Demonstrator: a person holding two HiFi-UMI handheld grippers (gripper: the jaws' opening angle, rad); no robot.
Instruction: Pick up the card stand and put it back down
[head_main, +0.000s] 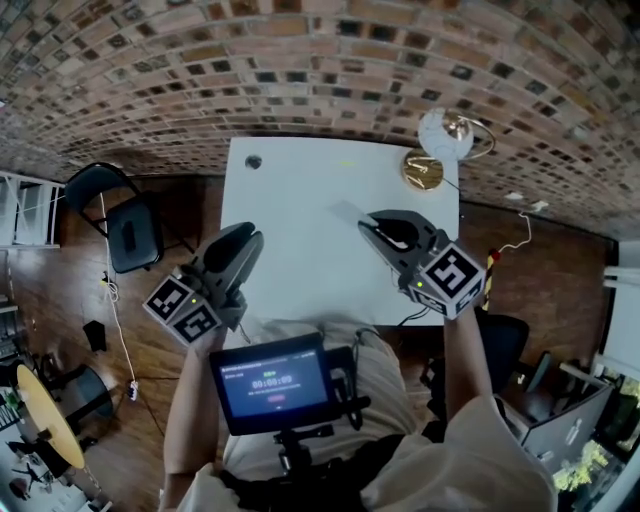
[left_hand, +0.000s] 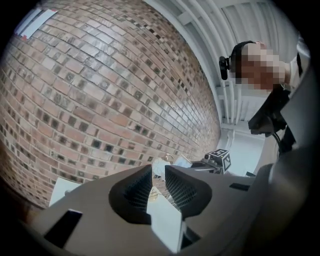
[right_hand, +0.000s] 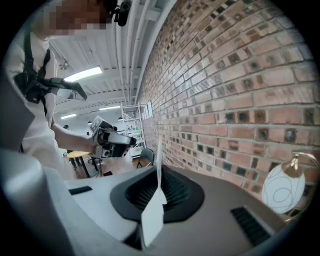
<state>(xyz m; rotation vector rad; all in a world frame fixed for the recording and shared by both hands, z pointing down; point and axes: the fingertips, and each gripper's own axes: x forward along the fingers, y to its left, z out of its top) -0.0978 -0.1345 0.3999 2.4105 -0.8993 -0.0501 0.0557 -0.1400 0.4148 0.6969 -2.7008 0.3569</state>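
Note:
The card stand (head_main: 346, 213) is a clear thin sheet held in the air over the white table (head_main: 300, 200). My right gripper (head_main: 368, 228) is shut on its near end. In the right gripper view the stand (right_hand: 159, 160) rises edge-on from between the shut pads of my right gripper (right_hand: 159, 192). My left gripper (head_main: 245, 248) hangs over the table's left edge, apart from the stand. In its own view my left gripper (left_hand: 158, 182) shows a narrow gap between the ribbed pads with nothing in it.
A lamp with a white globe shade (head_main: 445, 135) and brass base (head_main: 422, 170) stands at the table's far right corner. A small dark object (head_main: 253, 160) lies at the far left corner. A black chair (head_main: 120, 220) stands left of the table. A brick wall runs behind.

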